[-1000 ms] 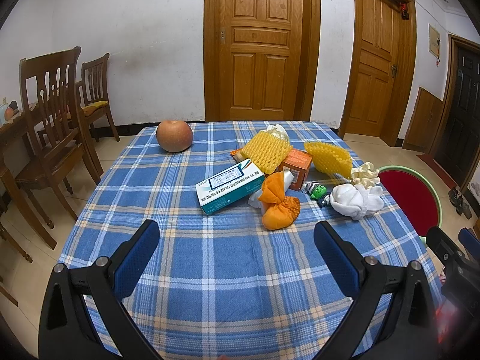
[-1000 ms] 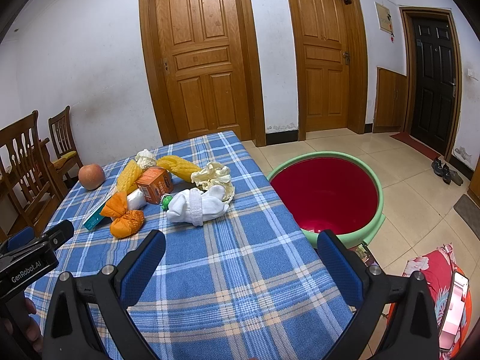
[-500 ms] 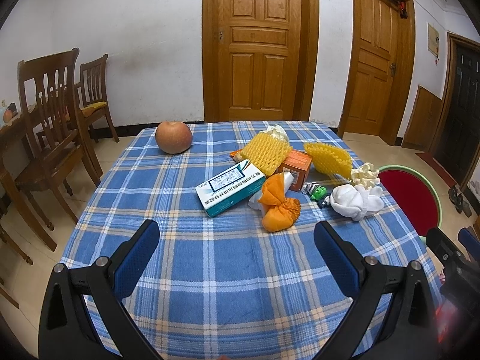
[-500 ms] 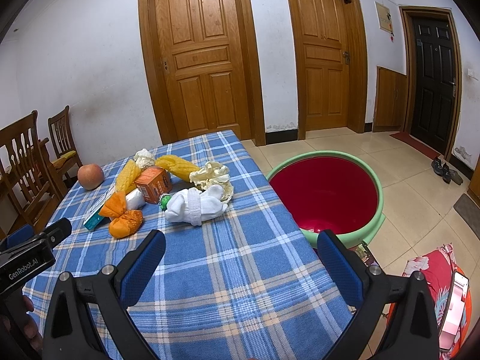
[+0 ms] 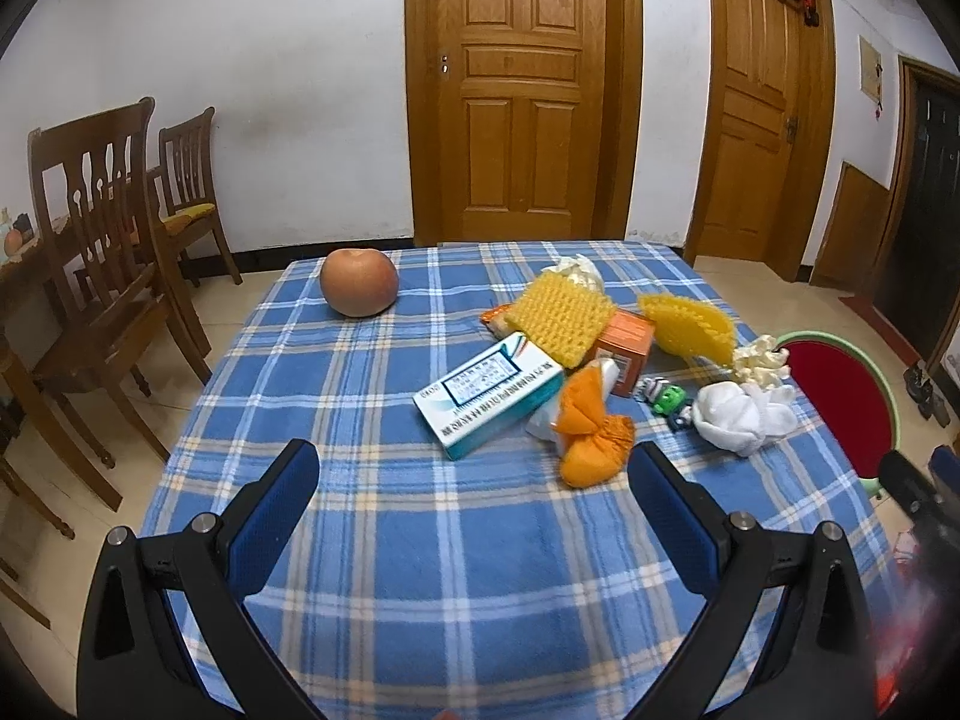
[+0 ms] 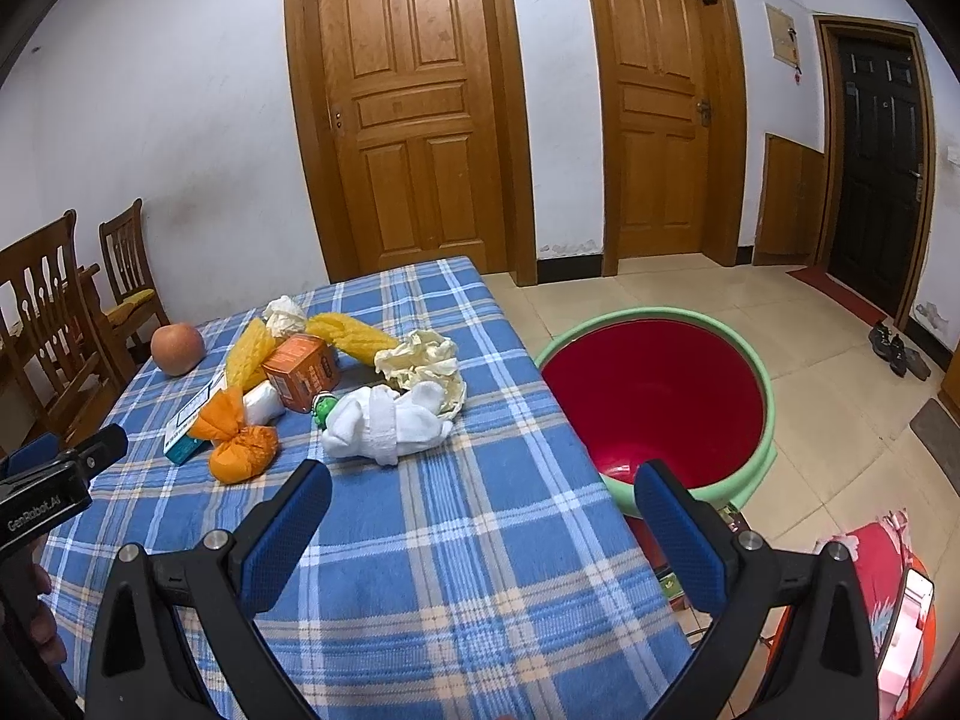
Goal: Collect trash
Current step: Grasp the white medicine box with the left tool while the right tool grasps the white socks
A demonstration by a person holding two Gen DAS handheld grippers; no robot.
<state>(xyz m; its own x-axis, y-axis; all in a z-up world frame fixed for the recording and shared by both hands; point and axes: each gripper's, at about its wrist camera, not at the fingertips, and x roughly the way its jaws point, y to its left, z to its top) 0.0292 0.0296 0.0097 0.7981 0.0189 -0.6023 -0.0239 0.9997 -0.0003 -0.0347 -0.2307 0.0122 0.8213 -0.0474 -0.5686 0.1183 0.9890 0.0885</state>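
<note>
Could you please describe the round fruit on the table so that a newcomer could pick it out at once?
Start at the table with the blue checked cloth. The trash lies heaped toward the side by the red tub; the fruit sits alone at the far corner nearest the wooden chairs. It is smooth, round and orange-pink, touching nothing.

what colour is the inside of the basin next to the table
Red inside, with a light green rim. The basin shows best in the right wrist view.
</note>
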